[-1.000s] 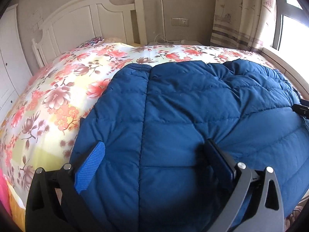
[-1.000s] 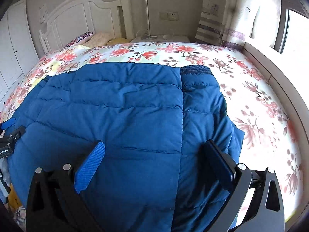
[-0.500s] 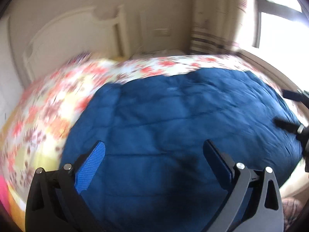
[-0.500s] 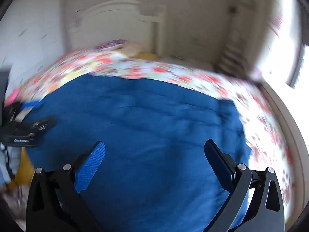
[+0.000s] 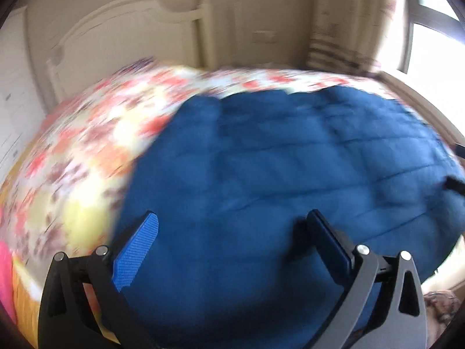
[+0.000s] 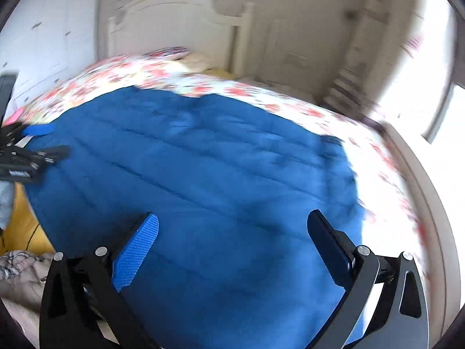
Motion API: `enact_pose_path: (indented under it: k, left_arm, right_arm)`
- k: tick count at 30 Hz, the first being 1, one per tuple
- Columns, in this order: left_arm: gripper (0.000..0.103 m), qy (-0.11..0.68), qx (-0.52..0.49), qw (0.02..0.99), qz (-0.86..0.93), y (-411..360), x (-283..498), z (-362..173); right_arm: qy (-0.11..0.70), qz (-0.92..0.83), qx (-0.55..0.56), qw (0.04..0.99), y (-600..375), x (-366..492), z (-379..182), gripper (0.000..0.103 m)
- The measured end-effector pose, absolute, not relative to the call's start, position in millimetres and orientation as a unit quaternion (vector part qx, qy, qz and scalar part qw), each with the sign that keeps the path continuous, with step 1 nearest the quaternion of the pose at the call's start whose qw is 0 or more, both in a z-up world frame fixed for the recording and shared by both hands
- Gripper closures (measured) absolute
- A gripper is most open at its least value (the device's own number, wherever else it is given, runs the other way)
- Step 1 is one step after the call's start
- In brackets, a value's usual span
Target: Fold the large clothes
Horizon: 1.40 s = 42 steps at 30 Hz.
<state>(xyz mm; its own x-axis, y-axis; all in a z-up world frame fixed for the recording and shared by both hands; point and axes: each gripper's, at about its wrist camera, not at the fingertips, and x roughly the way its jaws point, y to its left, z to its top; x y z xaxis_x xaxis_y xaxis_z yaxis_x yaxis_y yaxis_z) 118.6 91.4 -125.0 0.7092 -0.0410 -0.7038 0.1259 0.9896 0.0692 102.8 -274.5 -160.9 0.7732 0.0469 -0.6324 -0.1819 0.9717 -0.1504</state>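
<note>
The bed [image 5: 96, 133], the largest thing in both views, is covered with a floral bedspread [image 6: 386, 157] in red, pink and pale yellow; both pictures are motion-blurred, so the pattern is smeared. Behind it stands a white headboard [image 6: 180, 26] against a beige wall, with a patterned curtain [image 5: 343, 29] and a bright window [image 5: 436, 49] on the right side of the room. A pillow [image 6: 167, 52] lies just in front of the headboard.

Spread flat on the bedspread is the blue quilted down jacket [image 5: 276, 174], filling most of the near half of the bed in both views. Its stitched channels run across it, and its far edge ends well short of the pillow.

The left gripper [image 5: 232, 226] hangs over the near left part of the jacket with its jaws spread wide and nothing between them; the blue pads [image 5: 136, 253] are apart from the fabric. The right gripper [image 6: 232, 226] hangs over the near right part, its jaws likewise spread wide and grasping nothing. In the right wrist view the left gripper shows at the far left edge, beside the jacket's side; in the left wrist view, dark parts of the right gripper show at the far right edge.
</note>
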Motion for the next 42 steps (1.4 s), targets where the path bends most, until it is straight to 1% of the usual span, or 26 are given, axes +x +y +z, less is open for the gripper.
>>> enact_pose_path:
  k: [2, 3, 4, 6, 9, 12, 14, 17, 18, 19, 21, 23, 26, 28, 30, 33, 37, 39, 40, 42]
  left_arm:
    - [0.002, 0.379, 0.030, 0.923, -0.055, 110.1, 115.8, -132.6]
    - [0.002, 0.376, 0.026, 0.924, -0.058, 112.9, 113.4, -133.9]
    - [0.002, 0.375, 0.033, 0.925, -0.054, 110.9, 112.5, -133.9]
    - [0.002, 0.379, 0.046, 0.923, -0.037, 104.7, 112.8, -131.4]
    - [0.005, 0.374, 0.039, 0.926, -0.041, 95.5, 104.4, -114.7]
    - [0.004, 0.346, 0.068, 0.931, -0.089, 68.0, 89.9, -100.5]
    - [0.004, 0.346, 0.092, 0.926, -0.121, 46.5, 83.4, -106.0]
    - [0.002, 0.355, 0.144, 0.916, -0.119, 21.9, 80.2, -132.8]
    - [0.002, 0.350, 0.139, 0.918, -0.122, 23.2, 80.0, -135.7]
    - [0.002, 0.358, 0.126, 0.916, -0.133, 28.9, 82.0, -135.9]
    - [0.002, 0.364, 0.118, 0.914, -0.134, 36.8, 84.3, -132.7]
    - [0.002, 0.360, 0.099, 0.920, -0.123, 49.0, 84.0, -126.5]
    - [0.002, 0.361, 0.058, 0.922, -0.128, 63.0, 87.3, -120.0]
    - [0.002, 0.357, 0.047, 0.924, -0.131, 62.4, 90.6, -113.7]
    - [0.002, 0.351, 0.049, 0.925, -0.139, 53.6, 94.0, -105.0]
    - [0.002, 0.334, 0.077, 0.928, -0.147, 27.4, 106.7, -92.0]
    - [0.002, 0.323, 0.118, 0.928, -0.140, -2.6, 141.1, -93.3]
    - [0.002, 0.336, 0.129, 0.924, -0.133, -13.3, 160.9, -105.9]
    - [0.002, 0.356, 0.127, 0.916, -0.136, -16.8, 172.9, -117.5]
    - [0.002, 0.371, 0.103, 0.910, -0.155, -12.0, 182.8, -126.9]
  right_arm:
    - [0.354, 0.033, -0.076, 0.932, -307.3, 103.5, -175.6, 0.005]
    - [0.358, 0.048, -0.038, 0.932, -322.9, 102.4, -182.6, 0.005]
    - [0.358, 0.063, 0.014, 0.931, -339.6, 100.2, -189.9, 0.005]
    - [0.356, 0.069, 0.048, 0.931, -351.4, 96.0, -195.4, 0.005]
    - [0.348, 0.036, 0.029, 0.936, -345.7, 87.5, -182.4, 0.005]
    - [0.304, 0.068, 0.008, 0.950, -327.8, 65.8, -157.4, 0.006]
    - [0.290, 0.089, -0.033, 0.952, -303.9, 57.6, -150.9, 0.006]
    - [0.310, 0.125, -0.100, 0.937, -267.2, 58.5, -175.2, 0.006]
    - [0.323, 0.116, -0.127, 0.931, -259.1, 60.6, -189.8, 0.005]
    - [0.319, 0.112, -0.127, 0.933, -259.0, 60.6, -199.9, 0.005]
    - [0.325, 0.121, -0.091, 0.934, -269.5, 59.2, -194.7, 0.006]
    - [0.307, 0.107, -0.070, 0.943, -288.2, 49.1, -181.8, 0.006]
    - [0.281, 0.086, 0.033, 0.955, -352.5, 25.0, -171.5, 0.006]
    - [0.276, 0.075, 0.110, 0.952, -392.5, 14.1, -180.9, 0.007]
    - [0.273, 0.082, 0.198, 0.938, -423.4, -4.5, -200.3, 0.014]
    - [0.275, 0.097, 0.254, 0.922, -432.8, -17.7, -224.5, 0.018]
    - [0.269, 0.132, 0.276, 0.913, -421.5, -9.4, -235.1, 0.020]
    - [0.292, 0.147, 0.269, 0.906, -403.4, 5.4, -239.3, 0.020]
    - [0.289, 0.142, 0.258, 0.911, -395.2, 7.6, -237.3, 0.019]
    - [0.292, 0.150, 0.249, 0.911, -387.2, 14.7, -234.5, 0.019]
